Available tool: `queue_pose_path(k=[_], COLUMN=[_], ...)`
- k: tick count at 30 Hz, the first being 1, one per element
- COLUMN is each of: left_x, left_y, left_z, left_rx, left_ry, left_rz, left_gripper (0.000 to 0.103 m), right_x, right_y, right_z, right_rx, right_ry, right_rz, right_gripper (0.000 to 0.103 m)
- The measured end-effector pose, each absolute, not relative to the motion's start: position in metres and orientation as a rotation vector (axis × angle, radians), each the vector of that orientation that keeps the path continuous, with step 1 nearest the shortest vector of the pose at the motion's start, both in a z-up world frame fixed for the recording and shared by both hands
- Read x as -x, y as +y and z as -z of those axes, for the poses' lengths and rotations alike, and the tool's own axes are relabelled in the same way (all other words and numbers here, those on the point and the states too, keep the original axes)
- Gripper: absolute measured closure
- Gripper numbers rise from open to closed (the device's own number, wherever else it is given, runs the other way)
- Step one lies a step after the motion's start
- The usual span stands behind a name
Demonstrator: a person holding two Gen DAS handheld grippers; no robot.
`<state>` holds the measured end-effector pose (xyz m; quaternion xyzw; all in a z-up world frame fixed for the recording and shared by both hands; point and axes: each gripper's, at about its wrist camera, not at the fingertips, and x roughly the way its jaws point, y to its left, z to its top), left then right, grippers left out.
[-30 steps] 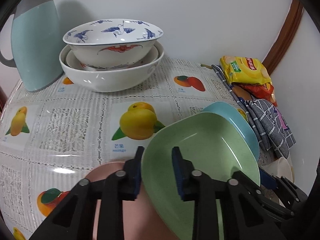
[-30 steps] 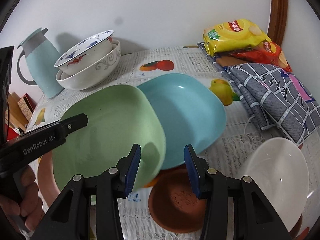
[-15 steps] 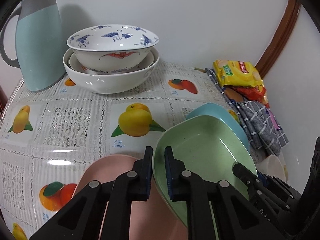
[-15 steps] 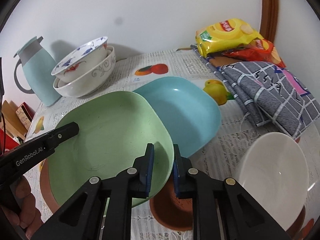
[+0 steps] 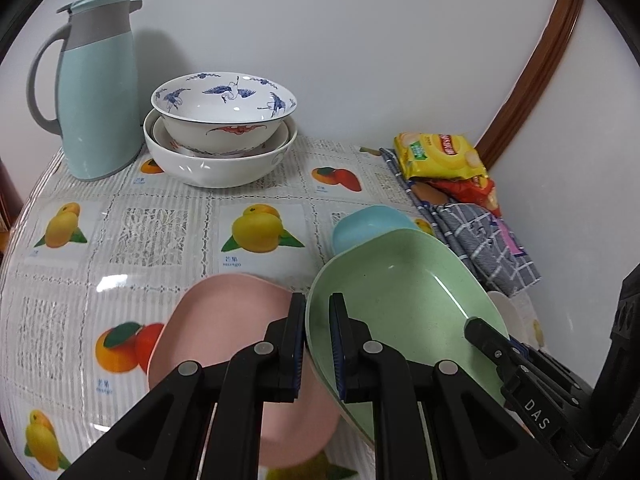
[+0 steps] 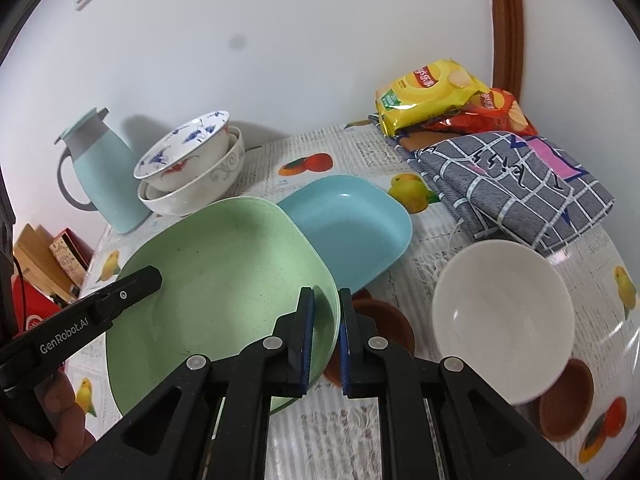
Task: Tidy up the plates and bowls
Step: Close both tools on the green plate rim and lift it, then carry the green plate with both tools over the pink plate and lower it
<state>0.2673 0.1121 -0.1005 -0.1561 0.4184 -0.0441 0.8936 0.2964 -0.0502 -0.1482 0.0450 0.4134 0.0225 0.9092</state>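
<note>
Both clamped on green plate (image 6: pixel 224 280): left gripper (image 5: pixel 318 344) one rim, right gripper (image 6: pixel 326 336) opposite. Plate's lifted, tilted above pink plate (image 5: pixel 224 344). Next: level it, stack onto a plate.

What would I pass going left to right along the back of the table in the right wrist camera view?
Light blue jug → stacked bowls → blue plate → yellow snack bag → grey checked cloth.
</note>
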Motion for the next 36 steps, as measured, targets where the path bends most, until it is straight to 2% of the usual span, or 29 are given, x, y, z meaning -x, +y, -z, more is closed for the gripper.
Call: queue_pose_path(k=[14, 36], left_x=[-0.221, -0.182], left_y=[0.123, 0.161], left_z=[0.084, 0.103], left_rx=[0.336, 0.373], left_ry=[0.845, 0.867], left_rz=[0.083, 0.033], left_gripper=[0.091, 0.091], right_x=[-0.254, -0.222], right_y=[-0.041, -0.004], right_z=[0.123, 0.14], right_rx=[-0.108, -0.077], right_ry=[0.812, 0.844], right_rz=[-0.076, -0.116], right_gripper=[0.093, 0.093])
